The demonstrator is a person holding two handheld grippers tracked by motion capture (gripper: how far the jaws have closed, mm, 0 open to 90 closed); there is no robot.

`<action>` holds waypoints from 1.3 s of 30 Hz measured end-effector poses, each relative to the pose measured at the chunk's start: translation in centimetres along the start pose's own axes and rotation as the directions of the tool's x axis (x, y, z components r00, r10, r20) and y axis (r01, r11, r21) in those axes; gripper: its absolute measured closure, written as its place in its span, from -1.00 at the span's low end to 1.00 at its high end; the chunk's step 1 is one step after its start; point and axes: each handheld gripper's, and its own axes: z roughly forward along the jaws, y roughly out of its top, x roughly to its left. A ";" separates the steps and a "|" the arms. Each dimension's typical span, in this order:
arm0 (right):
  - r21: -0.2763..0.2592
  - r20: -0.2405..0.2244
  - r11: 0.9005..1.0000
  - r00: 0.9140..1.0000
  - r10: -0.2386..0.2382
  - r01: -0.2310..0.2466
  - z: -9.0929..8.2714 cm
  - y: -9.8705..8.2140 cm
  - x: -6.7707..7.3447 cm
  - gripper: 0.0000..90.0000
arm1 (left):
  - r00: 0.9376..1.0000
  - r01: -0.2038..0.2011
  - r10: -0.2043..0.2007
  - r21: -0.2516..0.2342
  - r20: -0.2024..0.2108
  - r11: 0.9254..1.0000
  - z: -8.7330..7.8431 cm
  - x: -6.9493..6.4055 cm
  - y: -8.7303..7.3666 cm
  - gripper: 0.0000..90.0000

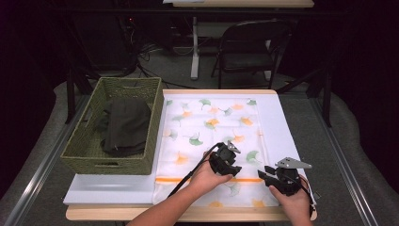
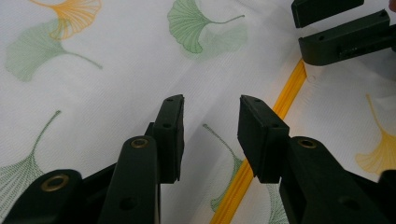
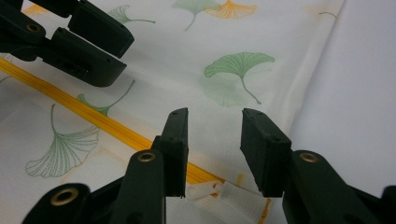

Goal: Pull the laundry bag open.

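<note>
At the left of the table (image 1: 108, 190) stands a woven green basket (image 1: 84, 141) with a dark folded garment (image 1: 124, 125) inside it. Just beside it on the right, a white mesh laundry bag (image 1: 211, 136) printed with green and orange ginkgo leaves lies flat over a white mat (image 1: 277, 122), its orange zipper (image 1: 179, 180) running across near the person's edge.

The left gripper (image 1: 234, 151) hovers over the middle of the bag, a little beyond the zipper line. In the left gripper view its jaws stand partly open with nothing between them; the printed mesh and the orange zipper (image 2: 285, 95) lie beneath the gap, and the pads do not press on the cloth.

Further right, the right gripper (image 1: 264, 173) is near the bag's right end, its tips pointing toward the left gripper and close to it. In the right gripper view its jaws are likewise partly open and empty; the zipper (image 3: 107, 123) passes under the left jaw, and its white pull tab (image 3: 205, 189) lies on the bag directly below the gap, not touched by either pad. The bag's right edge (image 3: 310, 88) shows against the mat.
</note>
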 end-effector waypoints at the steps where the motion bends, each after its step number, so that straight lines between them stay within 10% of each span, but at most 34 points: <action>1: -0.007 0.002 1.000 1.000 0.001 -0.001 -0.1 0.0 0.0 0.38 | 1.000 0.014 -0.014 -0.010 0.000 1.000 0.1 -0.1 0.0 0.36; 8: -0.009 0.038 1.000 0.999 0.016 -0.016 -0.6 -0.2 -0.5 0.38 | 1.000 0.004 -0.004 0.000 0.013 1.000 0.5 -0.6 -0.1 0.37; 19: 0.019 0.054 0.986 0.985 0.163 -0.164 -0.3 -0.9 -2.9 0.28 | 1.000 -0.012 0.012 0.011 0.019 1.000 1.4 -1.3 -0.2 0.39; 39: 0.053 0.004 0.980 0.981 0.193 -0.193 0.7 -0.9 -3.1 0.37 | 1.000 -0.015 0.015 0.019 0.024 1.000 2.5 -1.5 -0.5 0.44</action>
